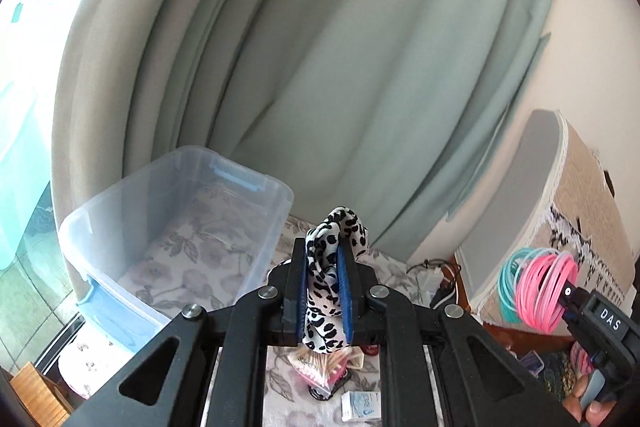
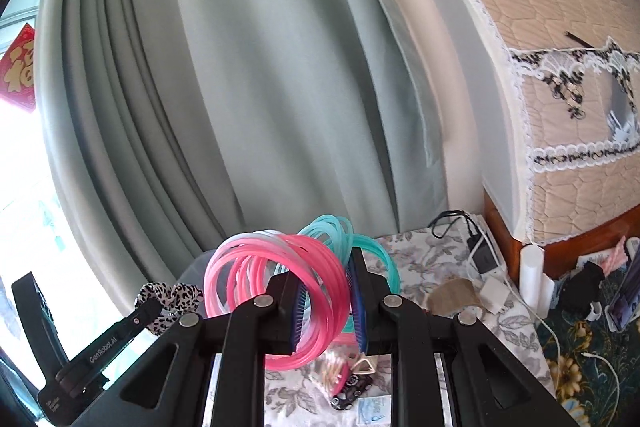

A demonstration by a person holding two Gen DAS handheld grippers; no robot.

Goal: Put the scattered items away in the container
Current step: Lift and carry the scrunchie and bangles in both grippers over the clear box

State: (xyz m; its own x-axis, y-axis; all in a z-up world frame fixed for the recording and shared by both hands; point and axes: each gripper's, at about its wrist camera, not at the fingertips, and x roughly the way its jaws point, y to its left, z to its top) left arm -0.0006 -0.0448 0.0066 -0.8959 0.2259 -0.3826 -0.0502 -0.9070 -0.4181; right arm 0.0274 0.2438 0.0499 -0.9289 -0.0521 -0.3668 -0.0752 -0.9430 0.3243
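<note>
Both grippers are loaded and raised above the table, so the task looks to be in its early part. The left gripper (image 1: 325,291) has its blue pads clenched on a leopard-print scrunchie (image 1: 334,239), held just right of the clear plastic container (image 1: 176,227), whose floor shows only the floral tablecloth (image 1: 396,267) through it (nothing inside that I can make out). The right gripper (image 2: 328,303) grasps a bundle of pink and teal hair bands (image 2: 280,291), further right and near the covered appliance (image 2: 560,87).

Left to do, by my judgement: drop both loads into the container, then collect the small items on the cloth below, a pack of cotton swabs (image 1: 320,367) and a small white box (image 1: 360,405) among them.

The left wrist view alone shows the container's open mouth and blue handles. The right wrist view shows little of the container behind the bands, but reveals the far-right clutter: a charger with its cables (image 2: 486,259), a dark toy car (image 2: 352,391) and a white roll (image 2: 532,275).
</note>
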